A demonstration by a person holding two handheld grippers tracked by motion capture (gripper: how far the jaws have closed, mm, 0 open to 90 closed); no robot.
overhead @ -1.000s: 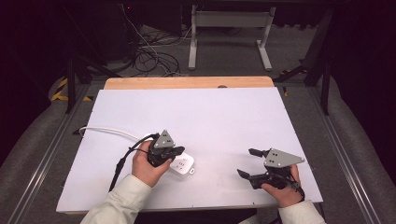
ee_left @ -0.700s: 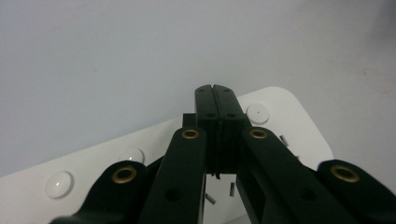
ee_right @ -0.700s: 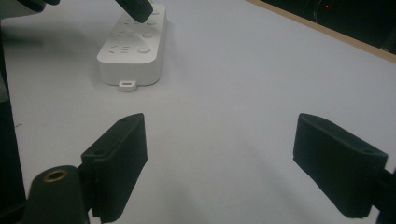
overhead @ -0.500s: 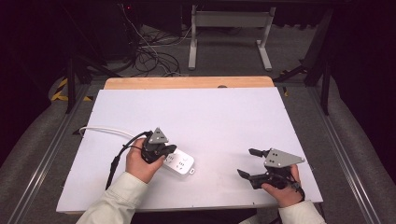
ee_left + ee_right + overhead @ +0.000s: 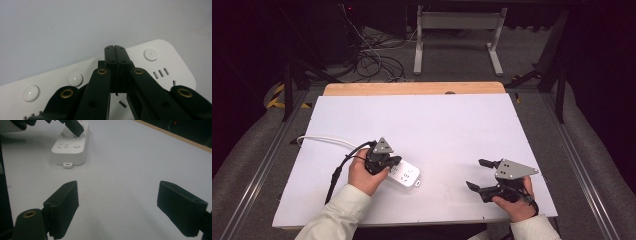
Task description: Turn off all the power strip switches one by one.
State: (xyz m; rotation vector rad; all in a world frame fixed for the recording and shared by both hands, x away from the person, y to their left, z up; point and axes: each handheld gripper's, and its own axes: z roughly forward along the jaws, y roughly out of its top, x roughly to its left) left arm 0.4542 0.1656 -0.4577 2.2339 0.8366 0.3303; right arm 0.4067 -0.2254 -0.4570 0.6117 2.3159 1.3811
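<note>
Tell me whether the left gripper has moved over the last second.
Yes. The left gripper slid left, toward the table's left edge, while the power strip stayed put.

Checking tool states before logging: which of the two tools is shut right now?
The left tool: its jaws are pressed together, tips over the white power strip. The right tool has jaws spread wide over bare table, holding nothing.

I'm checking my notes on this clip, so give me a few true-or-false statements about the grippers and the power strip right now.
1. The left gripper has its jaws closed, tips over the white power strip. True.
2. The right gripper is clamped on the strip. False: its jaws stand apart over bare table, away from the strip.
3. A white cable runs from the strip toward the table's left edge. True.
4. A plug sits in the strip. False: no plug is seen in it.
</note>
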